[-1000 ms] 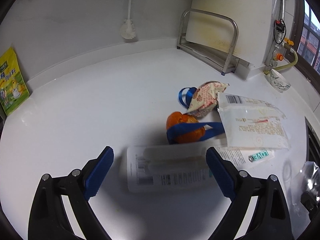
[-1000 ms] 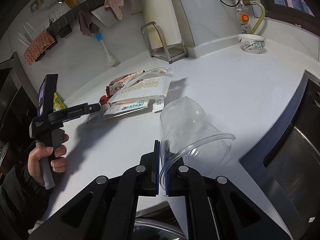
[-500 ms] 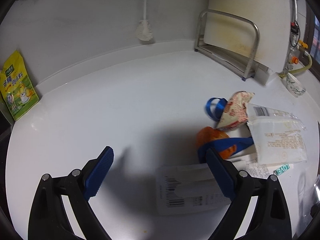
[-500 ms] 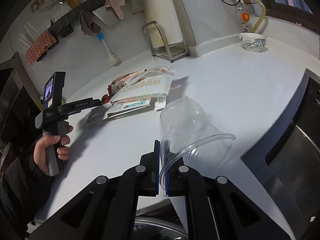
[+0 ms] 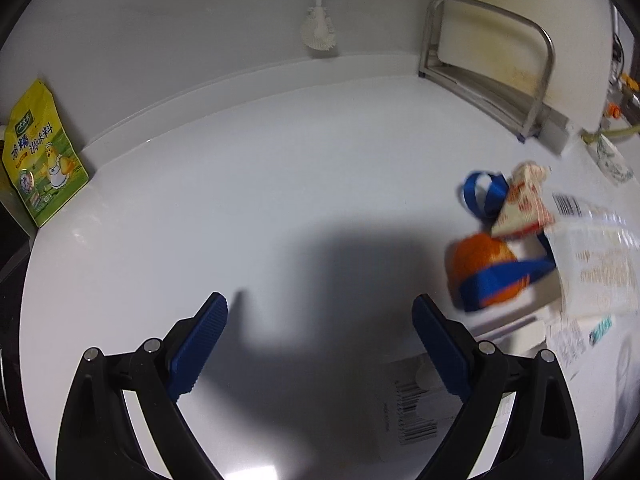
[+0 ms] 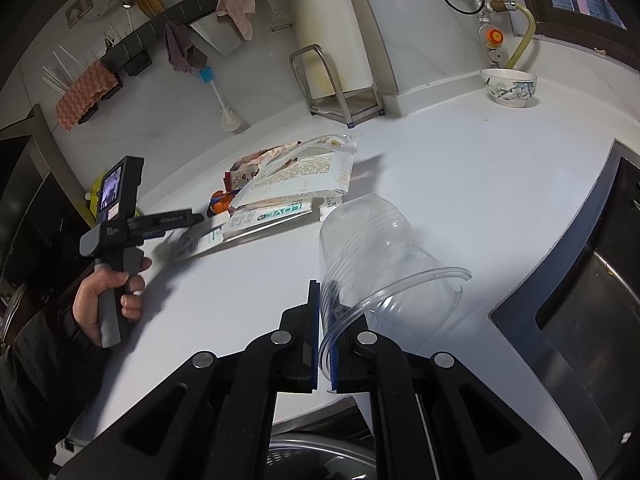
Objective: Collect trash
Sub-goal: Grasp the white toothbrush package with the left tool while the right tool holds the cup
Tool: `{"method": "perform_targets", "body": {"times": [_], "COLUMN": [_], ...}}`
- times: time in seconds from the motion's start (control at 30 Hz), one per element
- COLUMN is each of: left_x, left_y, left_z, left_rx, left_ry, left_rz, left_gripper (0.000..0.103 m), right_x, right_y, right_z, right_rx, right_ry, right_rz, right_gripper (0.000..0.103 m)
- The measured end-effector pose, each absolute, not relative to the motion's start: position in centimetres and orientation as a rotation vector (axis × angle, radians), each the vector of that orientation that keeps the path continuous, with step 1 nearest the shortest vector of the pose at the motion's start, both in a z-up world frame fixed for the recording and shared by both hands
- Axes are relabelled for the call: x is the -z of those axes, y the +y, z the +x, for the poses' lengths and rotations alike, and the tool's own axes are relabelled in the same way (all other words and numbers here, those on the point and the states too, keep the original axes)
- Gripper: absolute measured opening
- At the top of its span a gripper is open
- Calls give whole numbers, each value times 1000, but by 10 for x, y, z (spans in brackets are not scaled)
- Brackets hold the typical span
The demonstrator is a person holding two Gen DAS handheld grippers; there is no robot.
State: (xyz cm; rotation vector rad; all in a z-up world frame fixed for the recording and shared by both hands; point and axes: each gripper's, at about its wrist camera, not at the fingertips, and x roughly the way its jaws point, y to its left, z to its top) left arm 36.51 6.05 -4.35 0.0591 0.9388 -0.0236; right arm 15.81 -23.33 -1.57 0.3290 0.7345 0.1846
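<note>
Right wrist view: the right gripper [image 6: 323,346] has its fingers clamped on the rim of a clear plastic tub [image 6: 384,256], which lies tipped on its side on the white table [image 6: 460,168] with its mouth toward the camera. Held so, it seems meant as the bin for the trash. The trash pile [image 6: 280,196] sits beyond the tub, toward the wall: a large white wrapper [image 6: 308,172] on top, a red-printed packet [image 6: 256,164] behind it, a flat box with teal lettering [image 6: 272,216] beneath, and an orange peel [image 6: 221,204] at its far-left edge.

The left gripper [image 6: 172,220] reaches in from the far side of the pile from the tub. In the left wrist view its fingers [image 5: 200,336] stand wide apart with nothing between them, and the peel, wrapped by a blue ribbon [image 5: 500,276], lies off to their right, so the grasp looks not yet lined up.

A metal rack [image 6: 336,80] and a patterned bowl [image 6: 508,88] stand beyond the pile, well apart from it; a yellow-green pouch [image 5: 40,156] leans at the wall. Nothing blocks the way between pile and tub.
</note>
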Motion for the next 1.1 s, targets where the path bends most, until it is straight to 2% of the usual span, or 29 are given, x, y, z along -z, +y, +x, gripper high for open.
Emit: {"method": "perform_targets", "body": {"times": [0.3, 0.53, 0.77, 1.1], "left_x": [41, 5, 15, 44], "left_y": [44, 10, -43, -62], "left_z": [278, 233, 242, 272], "left_rx": [135, 191, 329, 339], "left_ry": [945, 797, 829, 941], "left_rz": [86, 137, 175, 205], "left_gripper": [92, 92, 94, 94], "right_x": [13, 7, 3, 6], "right_y": [-237, -249, -258, -266], "right_z": [148, 137, 129, 131], "right_rx": [-181, -158, -153, -147], "right_ry": [725, 709, 698, 698], "right_rz": [338, 350, 360, 376], "right_gripper": [4, 4, 4, 4]}}
